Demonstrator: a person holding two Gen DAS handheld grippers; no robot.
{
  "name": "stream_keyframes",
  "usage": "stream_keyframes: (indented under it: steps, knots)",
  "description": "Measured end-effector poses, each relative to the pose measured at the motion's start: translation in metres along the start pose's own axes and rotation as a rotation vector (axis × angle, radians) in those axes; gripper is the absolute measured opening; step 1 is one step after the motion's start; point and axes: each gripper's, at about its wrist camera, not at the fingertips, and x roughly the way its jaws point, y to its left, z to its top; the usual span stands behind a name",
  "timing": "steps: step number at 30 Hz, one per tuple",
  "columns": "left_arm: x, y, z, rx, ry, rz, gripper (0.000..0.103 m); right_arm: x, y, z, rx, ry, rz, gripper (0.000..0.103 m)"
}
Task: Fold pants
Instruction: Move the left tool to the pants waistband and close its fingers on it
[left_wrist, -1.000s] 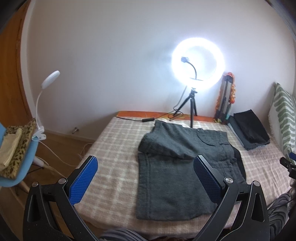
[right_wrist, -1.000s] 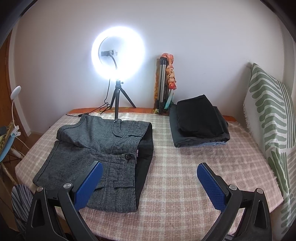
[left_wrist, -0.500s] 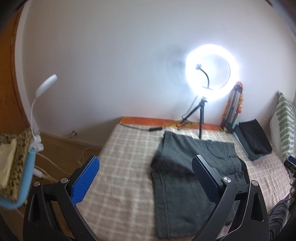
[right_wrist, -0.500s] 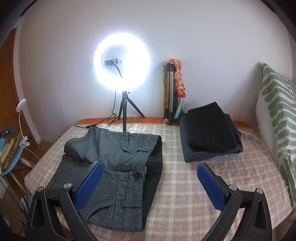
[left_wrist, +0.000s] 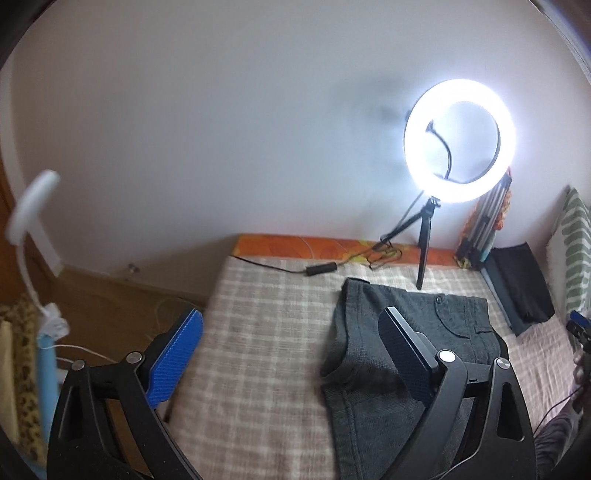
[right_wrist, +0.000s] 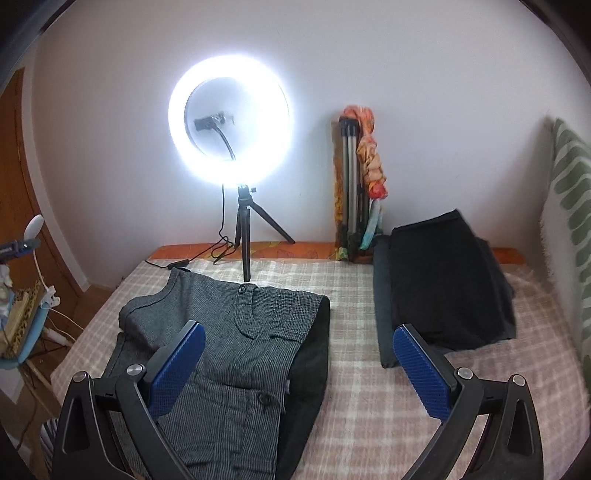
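The grey woven pants (right_wrist: 229, 354) lie partly folded on the bed with the pink-and-cream checked cover (right_wrist: 369, 406), on its left half as the right wrist view frames it. The upper layer is turned over the lower one, with a buttoned waistband (right_wrist: 242, 290) toward the wall and a dark lining strip (right_wrist: 314, 354) showing along the right edge.

Tool state: the left tool (left_wrist: 291, 360) is spread wide and holds nothing; it hovers above the bed's left part, its right finger over the pants' left edge. The right tool (right_wrist: 299, 363) is likewise spread and empty, above the pants' right edge and the bare cover beside it.

Hazards, as judgements:
- The upper layer sits askew, its left corner (right_wrist: 127, 314) bulging. Pinching only one layer there would likely drag the fold apart.
- The left wrist view is motion-blurred, so contact points are hard to place from it.
- The lit white ring lamp on a black tripod (right_wrist: 245, 258) stands just behind the waistband, with its black cable (left_wrist: 280, 267) trailing across the cover. A wide lift of fabric could snag the cable or tip the tripod.
- The stack of folded dark garments (right_wrist: 443, 288) lies near on the right; a sweeping fold could disturb it.

Containers: none is visible in either view.
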Motion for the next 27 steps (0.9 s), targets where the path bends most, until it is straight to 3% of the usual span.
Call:
stream_keyframes:
  steps: [6,14,27]
  knots:
    - [0.067,-0.016,-0.002,-0.026,0.108,-0.099,0.094,0.047,-0.014,0.014,0.018,0.070,0.033,0.102]
    - [0.141,-0.054,0.005,0.028,0.218,-0.164,0.090,0.119,-0.014,0.034,-0.037,0.159,0.070,0.098]
    - [0.265,-0.084,0.020,0.001,0.351,-0.154,0.089,0.230,-0.014,0.047,-0.139,0.294,0.139,0.088]
